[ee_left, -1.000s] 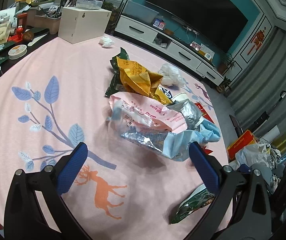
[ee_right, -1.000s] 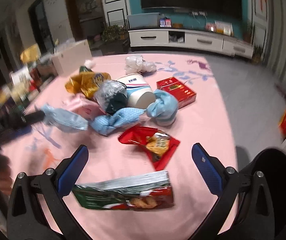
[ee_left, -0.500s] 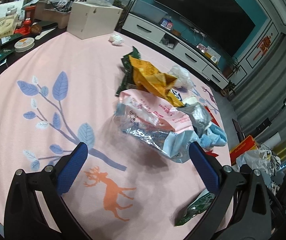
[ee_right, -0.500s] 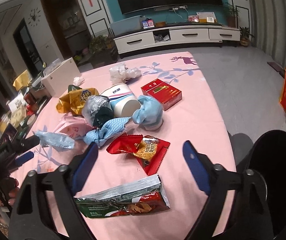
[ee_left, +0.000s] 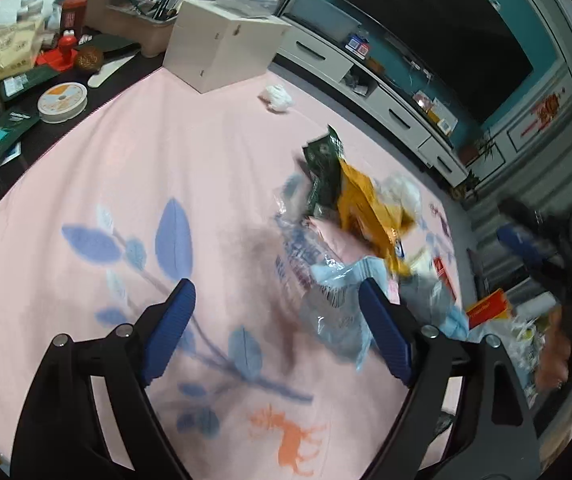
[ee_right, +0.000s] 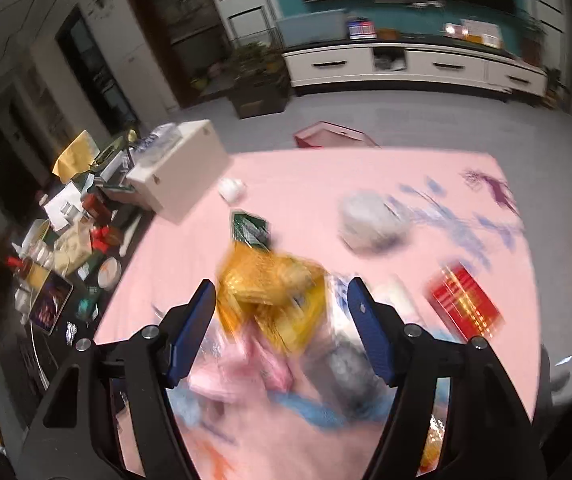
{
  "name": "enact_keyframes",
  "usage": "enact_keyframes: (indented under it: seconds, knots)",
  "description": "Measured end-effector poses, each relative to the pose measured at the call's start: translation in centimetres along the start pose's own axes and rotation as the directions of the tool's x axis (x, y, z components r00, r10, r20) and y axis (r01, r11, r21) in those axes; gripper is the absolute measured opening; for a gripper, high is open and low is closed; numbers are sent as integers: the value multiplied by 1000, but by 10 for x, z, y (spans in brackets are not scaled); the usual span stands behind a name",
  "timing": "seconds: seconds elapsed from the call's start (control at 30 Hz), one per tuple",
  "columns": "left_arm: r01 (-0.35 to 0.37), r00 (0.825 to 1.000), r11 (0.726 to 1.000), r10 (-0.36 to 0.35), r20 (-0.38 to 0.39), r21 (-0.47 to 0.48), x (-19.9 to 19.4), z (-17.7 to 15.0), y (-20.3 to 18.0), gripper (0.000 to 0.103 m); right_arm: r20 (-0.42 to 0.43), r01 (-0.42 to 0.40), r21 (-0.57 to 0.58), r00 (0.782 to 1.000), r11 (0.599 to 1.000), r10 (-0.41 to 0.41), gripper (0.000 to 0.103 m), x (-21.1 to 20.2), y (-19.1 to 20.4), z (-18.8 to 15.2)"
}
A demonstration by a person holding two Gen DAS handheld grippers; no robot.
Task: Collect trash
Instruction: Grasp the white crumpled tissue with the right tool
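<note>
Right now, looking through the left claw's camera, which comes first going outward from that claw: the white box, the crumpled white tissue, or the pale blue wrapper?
1. Pale blue wrapper, right beside the left claw, against its right finger.
2. Crumpled white tissue, farther up the pink cloth, alone.
3. White box, just beyond the tissue, at the cloth's far edge.

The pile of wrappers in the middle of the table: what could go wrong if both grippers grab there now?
1. The left gripper and right gripper, both open with jaws just closing, aim at one pile; they may collide.
2. The yellow wrapper overlaps the pink wrapper, so a grip may lift several and drop some.
3. The crumpled tissue lies apart and may be missed.
</note>
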State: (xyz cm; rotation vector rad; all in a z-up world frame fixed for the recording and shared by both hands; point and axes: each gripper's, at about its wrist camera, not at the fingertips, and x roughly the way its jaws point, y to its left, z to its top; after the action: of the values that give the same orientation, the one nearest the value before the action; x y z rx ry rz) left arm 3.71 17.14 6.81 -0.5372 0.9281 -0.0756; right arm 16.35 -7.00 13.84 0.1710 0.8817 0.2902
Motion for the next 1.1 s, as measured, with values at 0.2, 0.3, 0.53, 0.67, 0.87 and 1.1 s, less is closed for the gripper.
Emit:
enact_keyframes:
  seconds: [0.2, 0.3, 0.53, 0.67, 0.87, 1.1]
  knots:
    - [23, 998, 995, -29, -58, -95, 30, -1, 32, 83, -87, 47, -59, 995, 997, -52, 69, 117, 54, 78]
    - [48, 998, 995, -51, -38, -82, 31, 3, 33, 77, -164, 36, -73, 985, 997, -48, 69, 190, 82, 107]
    - [117, 993, 983, -120, -16, -141, 34, 5, 36, 64, -238, 155, -91, 956, 984, -172, 60, 286, 95, 110]
    - [111, 993, 989, -114, -28, -100, 35, 0, 25, 39, -260, 128, -56, 956, 990, -138, 26, 299, 83, 102]
    - [110, 993, 992, -112, -31, -59, 36, -11, 8, 6, -219, 50, -45, 974, 998, -59, 18, 259, 84, 92]
    - [185, 982, 982, -183, 46, -31, 1, -19, -9, 4, -99, 27, -79, 995, 997, -35, 17, 140, 68, 87]
